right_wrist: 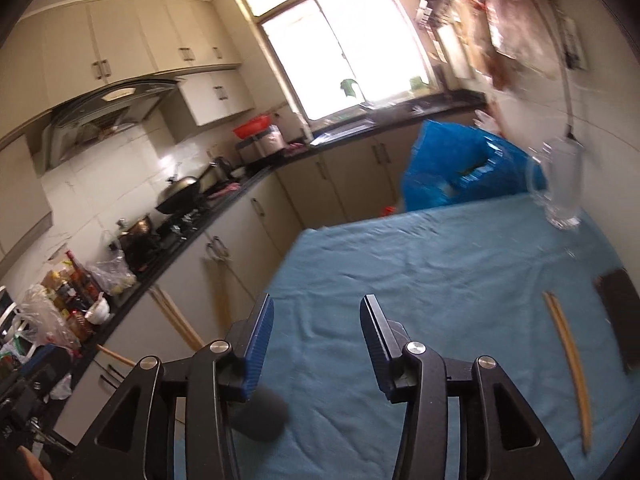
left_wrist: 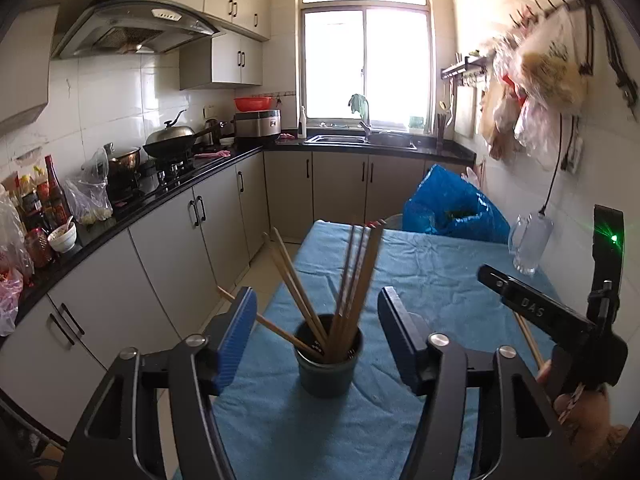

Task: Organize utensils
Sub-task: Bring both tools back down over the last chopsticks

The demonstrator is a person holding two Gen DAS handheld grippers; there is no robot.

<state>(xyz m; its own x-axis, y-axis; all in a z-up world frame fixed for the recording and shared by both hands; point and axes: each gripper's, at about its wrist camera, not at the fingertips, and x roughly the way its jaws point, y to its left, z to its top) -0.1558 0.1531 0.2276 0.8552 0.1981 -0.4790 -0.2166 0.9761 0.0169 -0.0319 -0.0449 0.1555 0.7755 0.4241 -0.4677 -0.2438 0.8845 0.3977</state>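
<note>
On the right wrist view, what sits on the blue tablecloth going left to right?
Dark utensil holder at the left edge, mostly hidden behind the open right gripper → pair of wooden chopsticks lying loose → flat dark object by the right edge. The glass mug stands farther back.

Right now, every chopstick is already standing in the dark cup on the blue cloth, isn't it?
Not quite: a pair of chopsticks lies flat on the blue cloth, as the right wrist view shows. The others do stand in the dark cup.

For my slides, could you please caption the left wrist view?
Open left gripper faces a dark round cup of wooden chopsticks on a blue tablecloth.
</note>
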